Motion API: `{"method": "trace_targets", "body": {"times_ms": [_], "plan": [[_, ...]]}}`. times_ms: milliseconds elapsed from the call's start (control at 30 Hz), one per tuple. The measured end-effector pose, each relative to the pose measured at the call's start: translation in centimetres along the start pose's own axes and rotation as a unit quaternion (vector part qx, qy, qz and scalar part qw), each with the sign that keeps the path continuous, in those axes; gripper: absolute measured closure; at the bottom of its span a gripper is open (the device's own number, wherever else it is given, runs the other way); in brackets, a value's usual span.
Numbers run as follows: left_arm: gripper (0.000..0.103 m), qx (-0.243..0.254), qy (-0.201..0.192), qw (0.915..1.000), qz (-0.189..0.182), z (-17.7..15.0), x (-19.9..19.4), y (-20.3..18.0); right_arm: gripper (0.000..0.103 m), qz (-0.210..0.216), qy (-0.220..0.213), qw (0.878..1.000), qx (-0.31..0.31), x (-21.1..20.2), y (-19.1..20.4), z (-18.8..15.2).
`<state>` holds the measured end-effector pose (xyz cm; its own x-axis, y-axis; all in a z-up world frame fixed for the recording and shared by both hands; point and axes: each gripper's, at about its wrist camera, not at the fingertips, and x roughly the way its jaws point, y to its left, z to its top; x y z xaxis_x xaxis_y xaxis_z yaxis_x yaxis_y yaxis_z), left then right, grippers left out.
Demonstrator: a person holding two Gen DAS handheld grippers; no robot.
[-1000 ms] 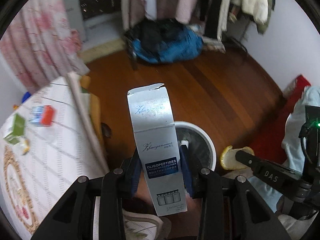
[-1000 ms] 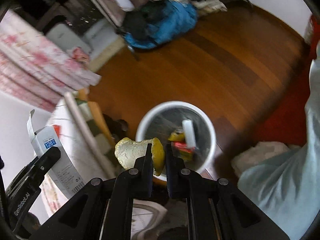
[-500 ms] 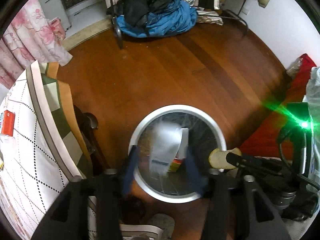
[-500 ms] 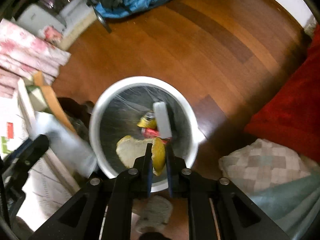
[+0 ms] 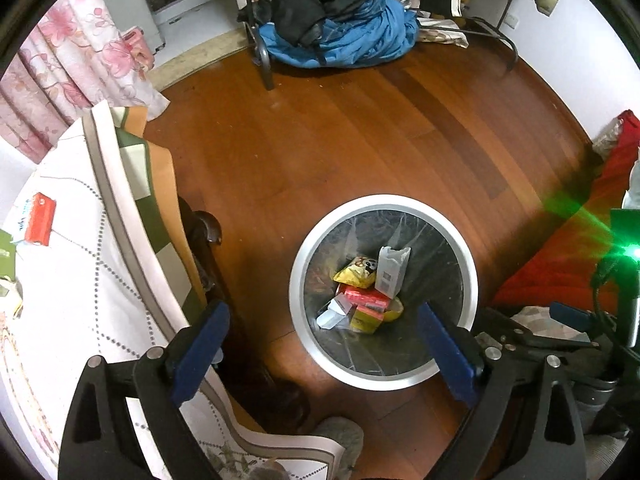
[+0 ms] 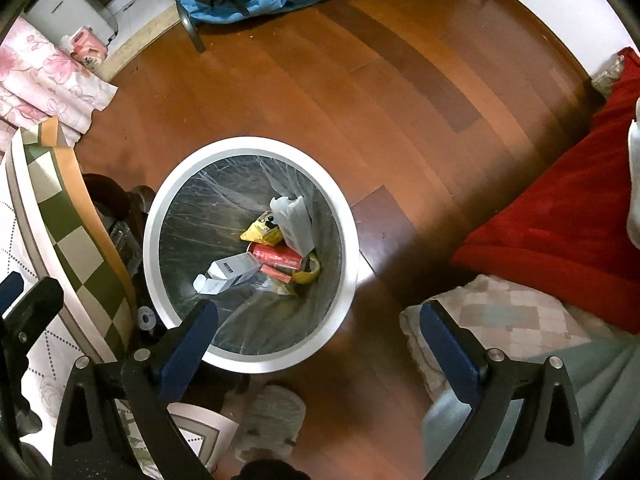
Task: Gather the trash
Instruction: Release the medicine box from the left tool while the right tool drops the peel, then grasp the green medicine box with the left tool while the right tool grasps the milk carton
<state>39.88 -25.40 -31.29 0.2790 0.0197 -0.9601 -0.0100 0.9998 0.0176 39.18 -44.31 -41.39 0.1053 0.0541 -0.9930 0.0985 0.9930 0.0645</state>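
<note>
- Reddish-brown plank flooring (image 5: pixel 360 152) fills the room, with a heap of blue and black clothing (image 5: pixel 340 36) at the far side and a pink flowered curtain (image 5: pixel 80 76) to the left
- Round white-rimmed waste bin with a clear liner (image 5: pixel 298 276) stands on the floor beside a table under a white dotted tablecloth (image 5: pixel 80 300)
- Inside the bin lie the task's things: a silver-white cardboard carton (image 6: pixel 232 272), a yellow fruit peel (image 6: pixel 310 274), a yellow snack packet (image 6: pixel 262 232), a red wrapper (image 6: pixel 276 256) and a pale plastic bag (image 6: pixel 294 224), all touching in one pile at the bottom
- Risk, as a judgement: more trash looks left on the table, such as a red-and-white small box (image 5: pixel 34 220); swinging back toward it with jaws spread this wide could snag the hanging cloth edge or knock the bin rim, tipping the bin
- Left gripper (image 5: pixel 324 344): jaws have just been opening and now stand wide apart above the bin, nothing between the blue pads, touching nothing
- Right gripper (image 6: pixel 316 340): jaws likewise just been opening, spread wide, empty, hovering over the bin's near rim without contact
</note>
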Motion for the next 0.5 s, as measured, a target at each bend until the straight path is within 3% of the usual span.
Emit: {"method": "trace_targets", "body": {"times_ms": [500], "plan": [[0.006, -0.009, -0.065, 0.9978, -0.005, -1.0, -9.1, 1.8, 0.001, 0.020, -0.061, 0.998, -0.007, -10.7, 0.6, -3.2]]}}
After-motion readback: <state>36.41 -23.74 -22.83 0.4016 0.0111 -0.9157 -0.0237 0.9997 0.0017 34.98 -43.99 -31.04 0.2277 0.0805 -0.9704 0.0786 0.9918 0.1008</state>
